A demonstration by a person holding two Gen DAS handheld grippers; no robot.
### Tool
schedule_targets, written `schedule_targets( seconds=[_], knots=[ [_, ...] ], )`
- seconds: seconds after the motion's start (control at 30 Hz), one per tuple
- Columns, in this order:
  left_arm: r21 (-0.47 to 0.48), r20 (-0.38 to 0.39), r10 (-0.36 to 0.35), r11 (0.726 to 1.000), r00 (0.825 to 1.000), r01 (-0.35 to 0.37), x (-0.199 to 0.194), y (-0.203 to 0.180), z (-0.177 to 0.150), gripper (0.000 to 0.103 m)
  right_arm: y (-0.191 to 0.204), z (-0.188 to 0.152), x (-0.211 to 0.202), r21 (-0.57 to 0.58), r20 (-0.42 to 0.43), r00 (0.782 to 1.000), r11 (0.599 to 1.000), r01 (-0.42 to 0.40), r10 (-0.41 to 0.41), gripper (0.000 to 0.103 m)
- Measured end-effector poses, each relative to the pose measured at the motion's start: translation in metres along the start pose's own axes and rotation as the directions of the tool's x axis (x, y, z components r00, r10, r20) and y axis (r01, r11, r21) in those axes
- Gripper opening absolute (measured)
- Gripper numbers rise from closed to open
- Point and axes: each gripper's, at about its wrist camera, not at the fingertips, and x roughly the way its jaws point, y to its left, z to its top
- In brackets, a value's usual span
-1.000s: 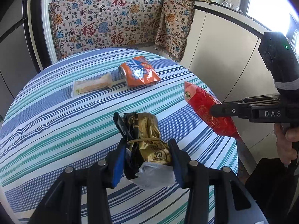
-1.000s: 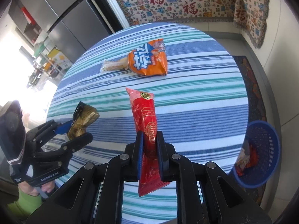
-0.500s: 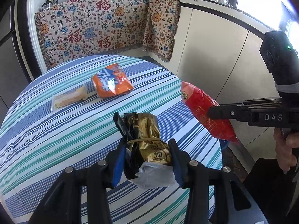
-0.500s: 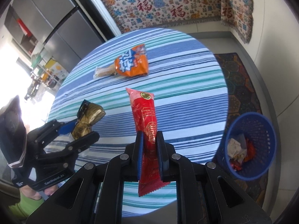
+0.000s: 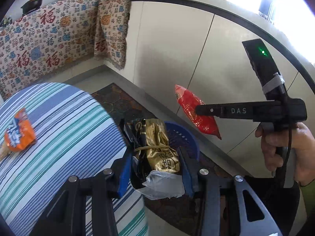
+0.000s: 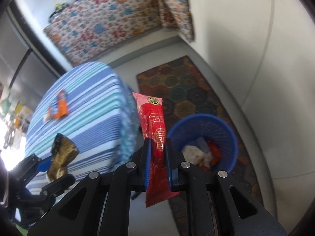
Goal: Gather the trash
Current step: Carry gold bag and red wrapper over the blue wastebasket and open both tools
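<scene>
Hiding most of the blue basket (image 5: pixel 185 137): claw-held gold wrapper (image 5: pixel 159 147).

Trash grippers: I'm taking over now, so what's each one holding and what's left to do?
Left gripper: shut on the gold wrapper, held beside the table edge, above the blue bin.
Right gripper: shut on the red packet, next to the bin on the floor.
Done: both pieces picked up; some trash is already in the bin.
Left: drop both in the bin, then fetch the orange packet and the pale wrapper beside it on the table.
</scene>
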Motion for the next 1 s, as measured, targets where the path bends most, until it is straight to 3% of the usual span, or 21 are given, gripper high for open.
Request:
schedule_targets(
  seconds=[0.17,0.5,0.57,0.6,0.67,0.73,0.83,1.0],
  knots=[
    [0.003,-0.044,-0.027,1.0,0.999,0.027,0.062,-0.021,0.02,0.045,-0.059,0.005,0.019,0.103,-0.019,0.999,0.994,0.043,-0.041,0.013],
    [0.048,-0.125,-0.022,0.998,0.992,0.029,0.161,-0.039,0.029,0.047,-0.116,-0.001,0.053,0.221,-0.043,0.999,0.975,0.028,-0.019,0.013],
    [0.065,-0.132,-0.019,0.997,0.991,0.028,0.174,-0.044,0.026,0.05,-0.125,-0.001,0.059,0.244,-0.05,0.999,0.97,0.011,0.001,0.017],
    [0.069,-0.139,-0.01,0.997,0.99,0.02,0.183,-0.045,0.026,0.057,-0.127,-0.001,0.061,0.249,-0.047,0.999,0.968,0.006,0.006,0.018],
    [0.06,-0.164,0.001,0.998,0.986,0.009,0.197,-0.04,0.026,0.059,-0.132,0.001,0.062,0.253,-0.039,0.999,0.967,-0.012,0.022,0.028],
    [0.036,-0.172,0.0,0.999,0.985,0.006,0.203,-0.036,0.027,0.059,-0.135,0.002,0.058,0.269,-0.024,1.0,0.963,-0.013,0.02,0.034],
    [0.011,-0.141,-0.001,1.0,0.99,0.003,0.193,-0.031,0.028,0.059,-0.136,0.005,0.046,0.254,0.012,1.0,0.967,0.001,-0.004,0.035],
    [0.015,-0.075,0.033,0.999,0.997,-0.032,0.146,-0.027,0.02,0.059,-0.125,0.007,0.028,0.228,0.084,0.995,0.973,0.037,-0.058,0.049]
  ],
)
